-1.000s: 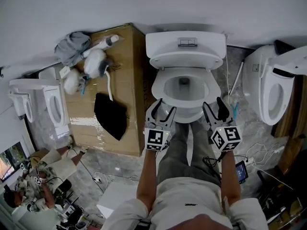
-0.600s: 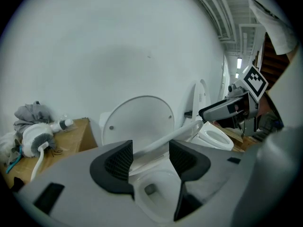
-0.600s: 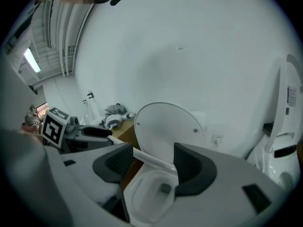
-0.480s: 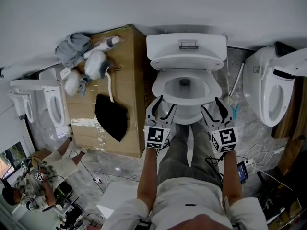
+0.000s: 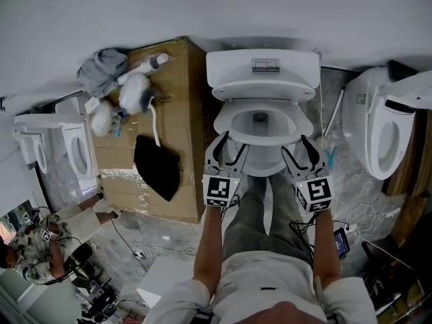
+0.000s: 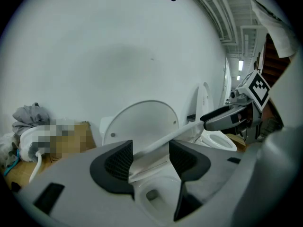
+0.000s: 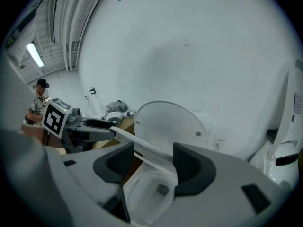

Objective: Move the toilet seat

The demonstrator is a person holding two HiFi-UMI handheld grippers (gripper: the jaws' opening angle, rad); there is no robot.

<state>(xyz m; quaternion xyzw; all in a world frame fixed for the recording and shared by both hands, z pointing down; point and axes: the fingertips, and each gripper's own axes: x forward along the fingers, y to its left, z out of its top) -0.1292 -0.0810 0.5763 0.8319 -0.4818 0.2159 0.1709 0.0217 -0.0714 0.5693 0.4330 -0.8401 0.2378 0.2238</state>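
Note:
The white toilet (image 5: 262, 69) stands in the middle of the head view with its lid (image 6: 142, 122) up against the tank. The toilet seat (image 5: 222, 121) is tilted up off the bowl (image 5: 260, 123). My left gripper (image 5: 231, 147) is shut on the seat's front left part, and the seat rim (image 6: 165, 138) runs between its pads (image 6: 118, 160). My right gripper (image 5: 297, 147) holds the front right part. Its jaws are closing on the seat rim (image 7: 142, 148), which crosses between them. From each gripper view the seat stretches across to the other gripper.
A cardboard box (image 5: 179, 79) with cloths and a black bag stands close at the toilet's left. A second toilet (image 5: 385, 127) stands at the right, a third (image 5: 74, 150) at far left. Cables and a phone (image 5: 339, 241) lie on the floor. A person (image 5: 40, 262) sits at lower left.
Both grippers have moved a little further toward the toilet with the seat's front edge between their jaws. The person at lower left has shifted.

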